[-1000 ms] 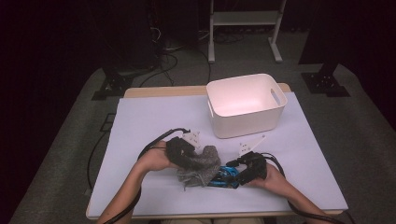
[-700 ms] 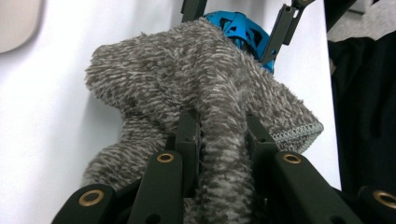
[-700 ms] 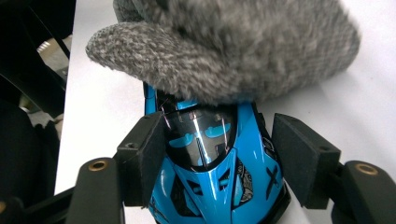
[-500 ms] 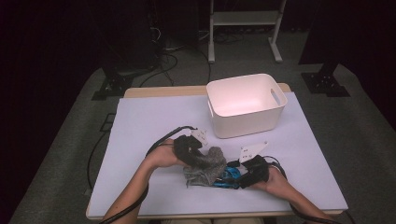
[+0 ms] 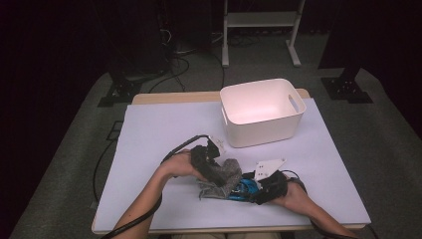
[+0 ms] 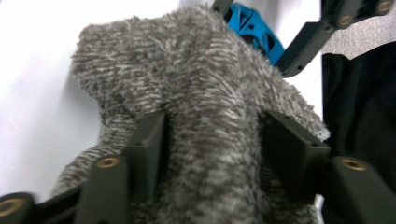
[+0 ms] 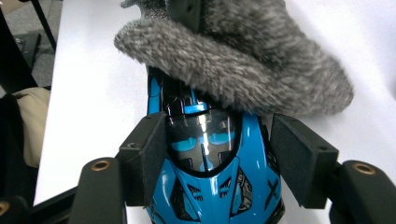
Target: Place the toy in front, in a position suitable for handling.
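The left gripper [image 5: 215, 172] has come nearer and lower over the grey fuzzy cloth [image 5: 225, 177], and its jaws have just been opening, with the cloth bunched between them. The cloth now lies further over the far end of the blue toy car [image 5: 244, 188].

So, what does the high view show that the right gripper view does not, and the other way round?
The high view adds the white bin standing at the far side of the white table. The right gripper view adds close detail: the right claw has its pads on both sides of the blue toy car, at its dark windscreen. Both share the car and the grey fluffy sock draped over one end of it.
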`<state>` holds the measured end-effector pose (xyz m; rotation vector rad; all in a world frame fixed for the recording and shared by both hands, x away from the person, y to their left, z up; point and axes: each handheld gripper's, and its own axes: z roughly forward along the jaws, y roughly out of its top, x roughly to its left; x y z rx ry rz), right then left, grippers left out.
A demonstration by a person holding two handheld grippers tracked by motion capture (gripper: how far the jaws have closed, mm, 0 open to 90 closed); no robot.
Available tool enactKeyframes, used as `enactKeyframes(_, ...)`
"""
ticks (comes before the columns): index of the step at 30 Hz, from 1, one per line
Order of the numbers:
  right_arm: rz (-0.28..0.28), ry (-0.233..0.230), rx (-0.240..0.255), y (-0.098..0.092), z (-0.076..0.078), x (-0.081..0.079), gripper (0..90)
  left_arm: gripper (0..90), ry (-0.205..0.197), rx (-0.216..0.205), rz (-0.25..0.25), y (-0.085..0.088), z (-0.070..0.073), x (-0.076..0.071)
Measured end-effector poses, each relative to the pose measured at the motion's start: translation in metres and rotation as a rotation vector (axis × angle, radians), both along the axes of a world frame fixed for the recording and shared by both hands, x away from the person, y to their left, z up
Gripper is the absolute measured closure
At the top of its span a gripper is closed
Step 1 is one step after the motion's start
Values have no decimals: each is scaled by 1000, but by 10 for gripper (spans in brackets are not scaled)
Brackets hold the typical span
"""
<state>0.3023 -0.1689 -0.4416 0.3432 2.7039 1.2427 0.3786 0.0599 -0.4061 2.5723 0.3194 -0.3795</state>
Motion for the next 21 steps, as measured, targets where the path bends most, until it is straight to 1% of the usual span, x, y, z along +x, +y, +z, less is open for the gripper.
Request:
enactKeyframes(1,1,0,1,0,0,0,358,374,4,-2,0,-1,-2,0)
enactKeyframes(2,0,7,3,0,0,1,358,387,1,7,-6,-2,-3,0)
enactKeyframes(4,-2,19,10,-1,-1,2,358,449,-23,10,-27,-3,-2,0)
enactKeyframes(6,0,18,11,-1,-2,2,357,459,-31,9,-23,-3,-2,-2)
enactKeyframes(8,2,17,10,-1,-1,2,356,467,-48,6,-22,-2,-1,-5)
enactKeyframes(11,3,32,13,-1,-2,4,353,473,-72,4,-17,-1,0,-10)
enactKeyframes(12,4,47,11,-2,-1,6,348,475,-80,5,-25,-1,0,-11)
enactKeyframes(16,-18,189,30,-5,-5,18,328,479,-93,7,-27,-1,1,-14)
enactKeyframes(18,-24,229,36,-6,-6,22,320,480,-101,7,-28,-1,1,-15)
enactKeyframes(20,-36,290,44,-7,-9,26,308,481,-112,14,-32,-1,2,-16)
enactKeyframes(21,-38,313,50,-7,-10,28,304,483,-113,18,-30,-1,3,-17)
